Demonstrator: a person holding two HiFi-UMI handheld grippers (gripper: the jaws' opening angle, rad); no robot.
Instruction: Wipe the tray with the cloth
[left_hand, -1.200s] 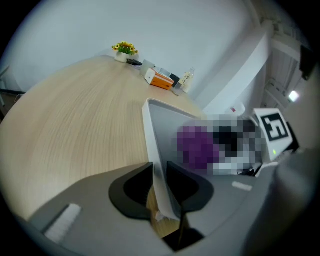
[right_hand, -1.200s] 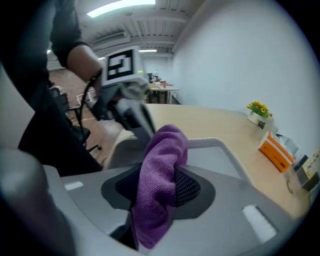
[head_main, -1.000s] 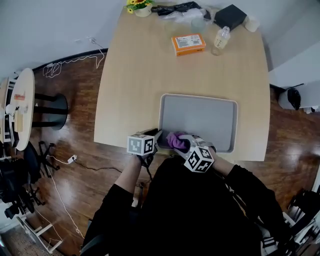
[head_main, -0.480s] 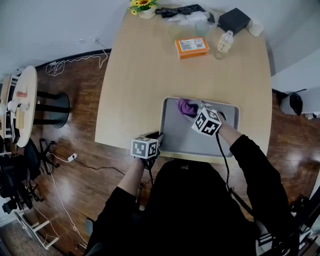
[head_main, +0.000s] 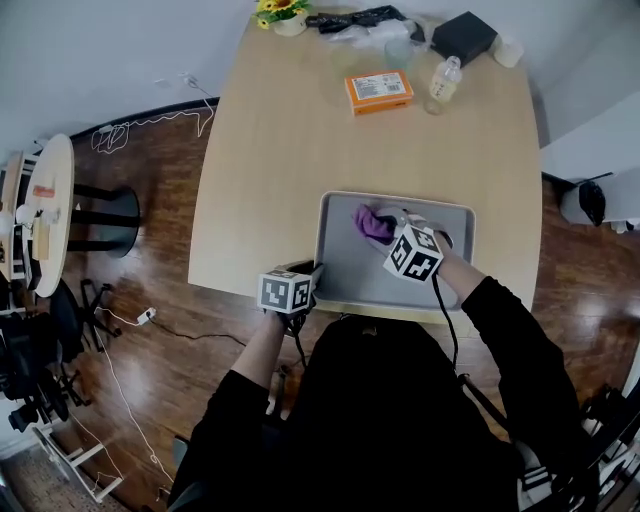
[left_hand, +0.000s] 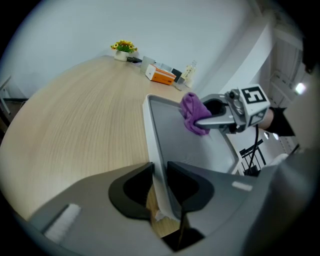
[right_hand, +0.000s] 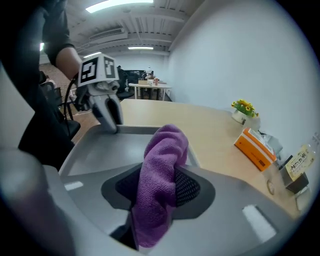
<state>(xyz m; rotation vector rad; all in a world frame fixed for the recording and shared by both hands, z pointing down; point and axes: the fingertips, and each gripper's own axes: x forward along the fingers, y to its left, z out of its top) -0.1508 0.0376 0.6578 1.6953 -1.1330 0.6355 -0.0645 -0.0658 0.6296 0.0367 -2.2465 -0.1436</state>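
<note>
On the near half of the pale wooden desk (head_main: 280, 150) lies a grey tray (head_main: 352, 268), flat, with one long side along the desk's near edge. The left claw (left_hand: 159, 186) is clamped on the tray's rim at the near left corner, with one jaw inside the rim and the other outside it. Its marker cube hangs just past the desk's edge in the head view.

The right claw (right_hand: 160, 187) is closed on a purple cloth (right_hand: 162, 165). The cloth is bunched between the jaws and bulges up past the fingertips. Seen from the head view, it sits in the tray's far left part, close to the far rim, and appears to rest on the tray's floor. The right claw's marker cube hovers over the middle of the tray. Both arms wear black sleeves.

At the desk's far end, well apart from the tray, stand an orange box (head_main: 379, 89), a clear bottle (head_main: 441, 82), a black box (head_main: 463, 35) and a small pot of yellow flowers (head_main: 281, 12). Beside the desk, on the dark wooden floor (head_main: 150, 260), stands a round side table (head_main: 45, 215).
</note>
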